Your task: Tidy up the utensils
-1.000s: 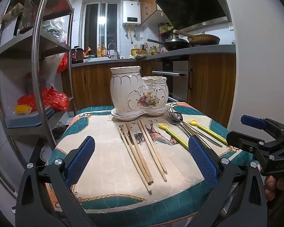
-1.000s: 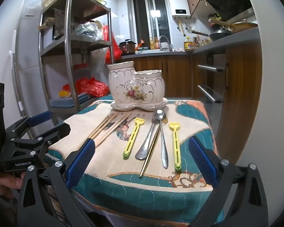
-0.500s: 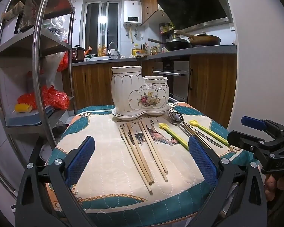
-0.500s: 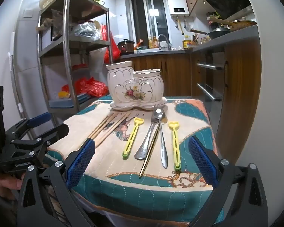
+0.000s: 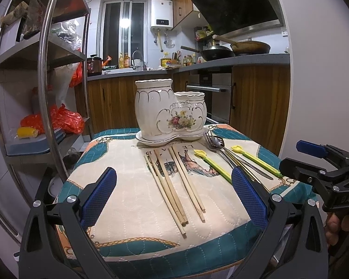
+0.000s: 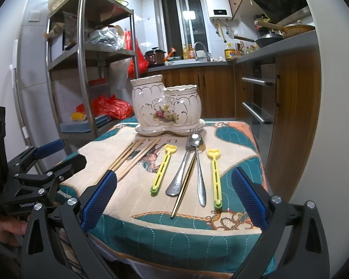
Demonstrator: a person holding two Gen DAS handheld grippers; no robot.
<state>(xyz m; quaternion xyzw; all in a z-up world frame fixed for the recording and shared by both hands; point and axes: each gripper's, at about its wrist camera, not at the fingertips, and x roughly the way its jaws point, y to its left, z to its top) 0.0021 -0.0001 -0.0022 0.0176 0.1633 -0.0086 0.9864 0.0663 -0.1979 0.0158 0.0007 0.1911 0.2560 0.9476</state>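
Note:
A white ceramic two-cup utensil holder (image 5: 169, 114) (image 6: 165, 107) with a flower print stands on its saucer at the far side of a small cloth-covered table (image 5: 128, 209). Several wooden chopsticks (image 5: 174, 183) (image 6: 132, 155) lie in front of it. To their right lie two yellow clips (image 6: 161, 169) (image 6: 215, 176), a fork (image 6: 181, 165), a spoon (image 6: 199, 169) and a gold chopstick (image 6: 185, 186). My left gripper (image 5: 172, 200) hovers open over the near edge, facing the chopsticks. My right gripper (image 6: 173, 200) is open too, facing the metal cutlery. Both hold nothing.
A steel shelf rack (image 5: 44, 69) (image 6: 81, 58) with bags and boxes stands left of the table. Wooden kitchen cabinets (image 5: 258, 102) with an oven and a counter with woks run along the right and back. A white wall (image 6: 332, 116) is close on the right.
Both grippers have risen or tilted very slightly; the scene sits a touch higher in view. The utensils have not moved and both grippers stay open.

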